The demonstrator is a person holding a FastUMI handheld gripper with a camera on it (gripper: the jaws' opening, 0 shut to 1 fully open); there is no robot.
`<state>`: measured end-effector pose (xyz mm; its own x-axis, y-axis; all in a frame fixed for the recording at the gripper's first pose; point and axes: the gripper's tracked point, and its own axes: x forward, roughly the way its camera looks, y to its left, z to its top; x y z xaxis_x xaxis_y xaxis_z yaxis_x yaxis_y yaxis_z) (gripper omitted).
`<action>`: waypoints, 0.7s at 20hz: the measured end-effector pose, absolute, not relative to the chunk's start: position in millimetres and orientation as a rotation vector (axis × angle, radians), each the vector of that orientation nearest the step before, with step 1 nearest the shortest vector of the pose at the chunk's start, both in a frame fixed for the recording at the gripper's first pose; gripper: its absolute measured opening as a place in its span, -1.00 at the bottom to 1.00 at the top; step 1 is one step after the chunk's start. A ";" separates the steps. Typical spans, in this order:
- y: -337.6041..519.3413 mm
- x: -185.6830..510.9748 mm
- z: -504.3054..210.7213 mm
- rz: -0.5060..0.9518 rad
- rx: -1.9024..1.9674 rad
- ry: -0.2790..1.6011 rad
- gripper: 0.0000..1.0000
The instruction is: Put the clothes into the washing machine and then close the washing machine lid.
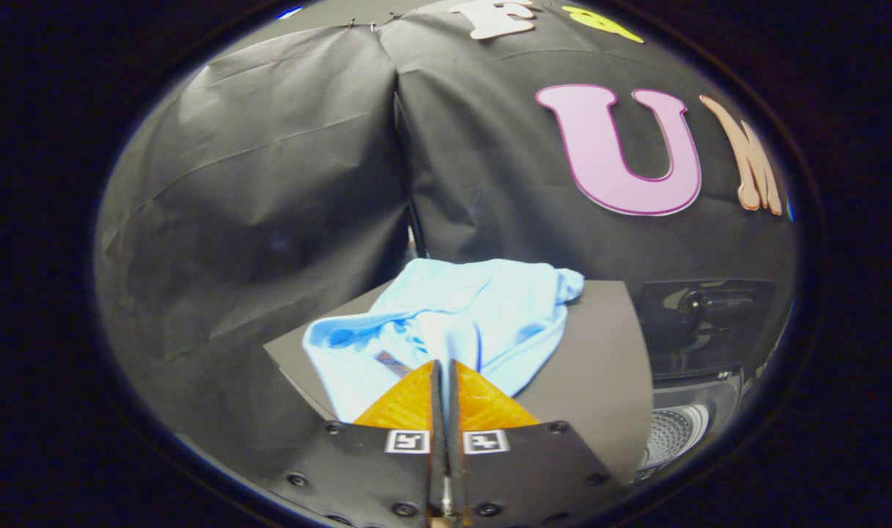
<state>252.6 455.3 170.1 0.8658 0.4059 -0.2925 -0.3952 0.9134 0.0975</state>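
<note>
A light blue garment (460, 308) lies crumpled on a grey flat surface (599, 352), just ahead of the fingers. My gripper (443, 364) has its orange fingers (482, 403) pressed together, and a fold of the garment is drawn up into a ridge that runs into their tips. To the right of the grey surface stands the washing machine, its dark lid (709, 323) raised and the perforated drum (673, 434) showing below it.
Black cloth walls stand close behind and to the left of the grey surface. The surface's left corner and front edge drop off near the fingers. The machine's opening sits lower than the surface, to the right.
</note>
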 end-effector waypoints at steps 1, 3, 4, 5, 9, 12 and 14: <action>453.4 246.0 167.4 0.432 0.065 0.337 -0.73; 449.9 246.5 169.2 0.439 0.115 0.342 -0.96; 443.1 249.0 174.5 0.421 0.125 0.326 -0.96; 434.5 251.1 181.9 0.392 0.123 0.304 -0.96; 371.3 260.4 195.2 0.260 0.065 0.241 -0.96; 315.3 267.0 204.7 0.154 0.042 0.216 -0.96; 274.3 269.8 208.4 0.073 0.019 0.207 -0.96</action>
